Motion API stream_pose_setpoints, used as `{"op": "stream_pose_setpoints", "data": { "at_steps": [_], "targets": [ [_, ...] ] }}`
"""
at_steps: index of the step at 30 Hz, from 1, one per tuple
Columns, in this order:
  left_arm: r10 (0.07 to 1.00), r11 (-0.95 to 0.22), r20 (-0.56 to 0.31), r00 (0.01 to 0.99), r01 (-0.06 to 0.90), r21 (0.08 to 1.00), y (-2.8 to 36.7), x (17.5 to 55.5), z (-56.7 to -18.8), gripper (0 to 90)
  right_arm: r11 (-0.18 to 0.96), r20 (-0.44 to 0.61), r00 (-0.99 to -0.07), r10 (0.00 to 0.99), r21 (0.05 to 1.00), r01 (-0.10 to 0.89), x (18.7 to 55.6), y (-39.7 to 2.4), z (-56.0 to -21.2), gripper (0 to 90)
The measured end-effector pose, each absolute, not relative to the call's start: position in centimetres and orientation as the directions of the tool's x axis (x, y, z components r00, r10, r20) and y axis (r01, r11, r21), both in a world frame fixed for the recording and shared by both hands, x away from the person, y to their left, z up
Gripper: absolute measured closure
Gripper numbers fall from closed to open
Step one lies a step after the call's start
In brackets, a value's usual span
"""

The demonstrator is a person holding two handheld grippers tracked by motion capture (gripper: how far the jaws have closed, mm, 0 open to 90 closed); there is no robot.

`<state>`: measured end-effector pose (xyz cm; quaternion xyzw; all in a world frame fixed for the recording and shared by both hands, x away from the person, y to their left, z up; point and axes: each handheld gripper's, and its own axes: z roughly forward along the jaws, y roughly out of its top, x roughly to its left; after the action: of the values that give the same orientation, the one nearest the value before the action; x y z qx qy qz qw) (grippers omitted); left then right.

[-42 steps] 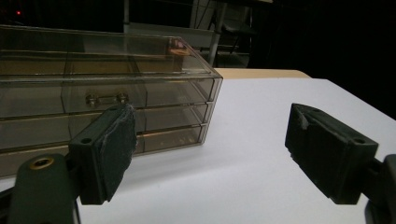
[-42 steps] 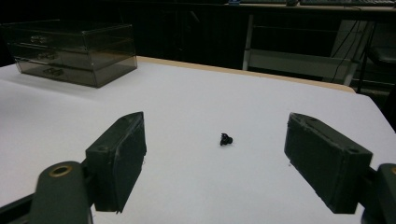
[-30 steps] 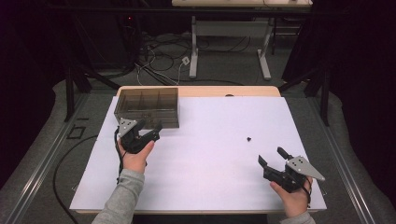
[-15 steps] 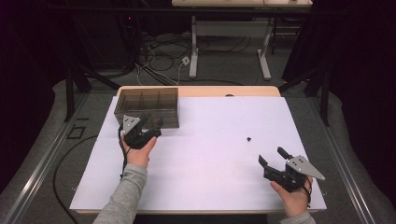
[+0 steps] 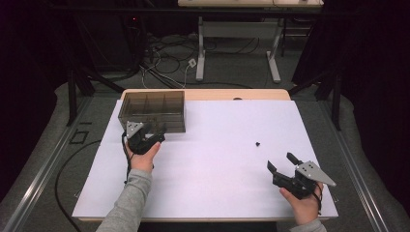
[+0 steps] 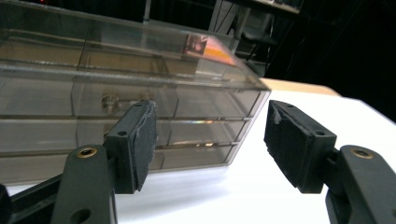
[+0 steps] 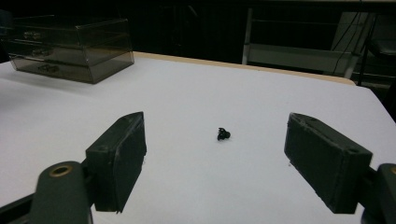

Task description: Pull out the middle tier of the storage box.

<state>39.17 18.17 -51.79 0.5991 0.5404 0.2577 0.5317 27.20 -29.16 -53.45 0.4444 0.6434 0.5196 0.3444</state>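
Observation:
A smoky clear plastic drawer box stands at the back left of the white table top. My left gripper sits right in front of it and points at its drawer fronts. A small round knob shows just above the left pad. The left gripper's jaws have just been closing a little, and they stand open with nothing between them. A tiny black object lies on the table right of the middle. My right gripper rests near the front right, open, and faces that object from a short way off.
The drawer box shows far to the left in the right gripper view. The wooden table edge runs behind the white top. Beyond it are a dark floor with cables and white desk legs.
The left gripper has edged slightly toward the drawer box and its jaws have narrowed a little. The right gripper and the black object have stayed in place.

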Motion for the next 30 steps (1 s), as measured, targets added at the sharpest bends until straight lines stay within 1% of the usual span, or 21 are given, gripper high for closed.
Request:
{"op": "stream_pose_setpoints", "data": {
  "at_steps": [6,12,16,20,23,26,28,30],
  "targets": [
    [0.933,0.158,-0.265,0.244,0.385,0.909,18.1,39.4,-52.6,35.5,0.061,0.022,-0.368,0.929,0.975,0.212,27.2,-29.1,-53.5,20.5],
    [0.934,0.189,-0.288,0.213,0.389,0.902,17.8,39.8,-53.2,36.9,0.059,0.027,-0.37,0.929,0.974,0.22,27.3,-29.2,-53.6,20.5],
    [0.941,0.18,-0.271,0.201,0.38,0.907,17.7,40.1,-53.5,37.3,0.05,0.034,-0.366,0.93,0.974,0.22,27.3,-29.2,-53.6,20.5],
    [0.94,0.181,-0.275,0.2,0.389,0.903,17.6,40.3,-53.9,35.0,0.047,0.04,-0.364,0.931,0.973,0.225,27.3,-29.2,-53.6,20.5],
    [0.935,0.194,-0.289,0.205,0.389,0.901,17.5,40.3,-54.2,35.1,0.046,0.041,-0.365,0.93,0.973,0.226,27.3,-29.2,-53.7,20.5],
    [0.935,0.196,-0.29,0.203,0.385,0.902,17.4,40.4,-54.5,37.3,0.048,0.041,-0.366,0.93,0.971,0.232,27.3,-29.2,-53.7,20.5],
    [0.928,0.21,-0.307,0.21,0.384,0.899,17.4,40.5,-54.6,38.5,0.047,0.043,-0.368,0.929,0.972,0.231,27.4,-29.2,-53.8,20.5],
    [0.928,0.225,-0.318,0.196,0.388,0.894,17.3,40.5,-54.8,40.0,0.048,0.044,-0.37,0.928,0.97,0.236,27.4,-29.1,-53.8,20.5]
  ]
}}
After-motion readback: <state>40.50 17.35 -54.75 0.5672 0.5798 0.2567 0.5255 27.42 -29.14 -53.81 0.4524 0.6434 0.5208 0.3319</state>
